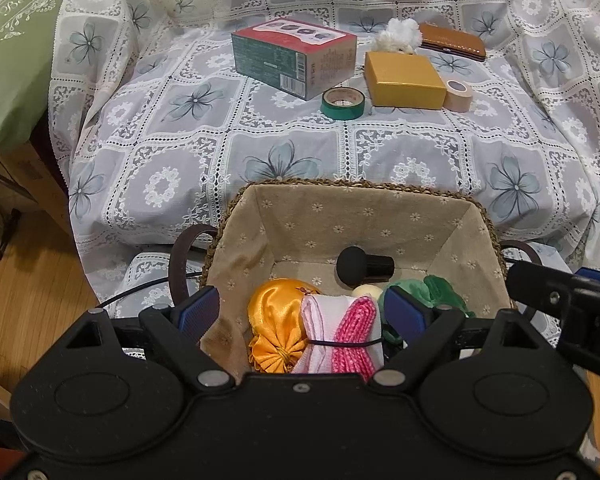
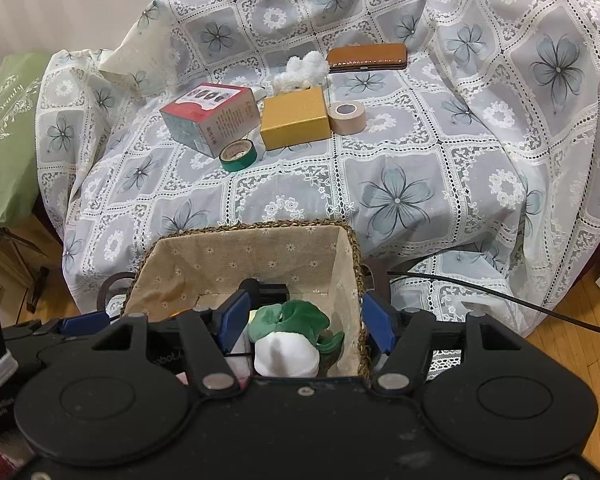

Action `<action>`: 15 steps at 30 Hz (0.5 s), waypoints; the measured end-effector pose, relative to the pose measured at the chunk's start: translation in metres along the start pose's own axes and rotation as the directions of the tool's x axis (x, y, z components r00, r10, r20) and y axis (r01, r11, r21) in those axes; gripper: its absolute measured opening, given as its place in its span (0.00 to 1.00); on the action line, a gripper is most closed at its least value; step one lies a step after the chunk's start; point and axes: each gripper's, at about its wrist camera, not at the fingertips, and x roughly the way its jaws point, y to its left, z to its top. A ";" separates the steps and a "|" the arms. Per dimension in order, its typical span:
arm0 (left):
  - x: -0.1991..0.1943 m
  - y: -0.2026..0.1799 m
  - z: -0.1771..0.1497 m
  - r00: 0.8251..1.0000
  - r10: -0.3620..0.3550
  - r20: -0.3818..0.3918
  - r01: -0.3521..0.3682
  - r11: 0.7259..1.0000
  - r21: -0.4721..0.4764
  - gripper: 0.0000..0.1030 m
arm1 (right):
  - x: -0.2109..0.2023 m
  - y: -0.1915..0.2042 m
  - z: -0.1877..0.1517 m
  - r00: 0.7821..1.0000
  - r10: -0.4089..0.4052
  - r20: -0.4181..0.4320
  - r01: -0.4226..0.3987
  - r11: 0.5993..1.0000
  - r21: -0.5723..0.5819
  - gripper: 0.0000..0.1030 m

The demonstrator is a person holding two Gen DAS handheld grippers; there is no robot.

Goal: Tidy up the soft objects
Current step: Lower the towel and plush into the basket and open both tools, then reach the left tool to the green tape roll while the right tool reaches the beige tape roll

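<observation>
Left gripper (image 1: 300, 312) spread, empty over basket (image 1: 352, 185); orange pouch (image 1: 278, 320), pink-white cloth bundle (image 1: 342, 334) already inside; right gripper (image 2: 306, 322) parted around green-white plush (image 2: 288, 346), pads clear, likely just dropped; fluffy white toy (image 2: 302, 72) left on lace cover (image 2: 396, 168), beyond yellow box (image 2: 294, 118).

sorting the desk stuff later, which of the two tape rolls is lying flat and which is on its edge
The green tape roll lies flat beside the red-and-green box. The beige tape roll stands on its edge against the yellow box.
</observation>
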 end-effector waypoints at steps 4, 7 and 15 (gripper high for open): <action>0.005 0.003 0.002 1.000 0.002 -0.007 -0.002 1.000 -0.023 0.84 | 0.005 0.001 0.005 1.000 -0.001 -0.008 0.001 1.000 0.003 0.62; 0.009 0.006 0.004 1.000 0.000 -0.017 -0.001 0.999 -0.040 0.84 | 0.009 0.000 0.010 1.000 -0.001 -0.013 0.001 1.000 0.007 0.62; 0.020 0.006 0.011 0.999 -0.004 -0.045 0.002 0.999 -0.040 0.84 | 0.025 -0.001 0.030 0.999 -0.013 -0.035 0.014 1.000 0.016 0.63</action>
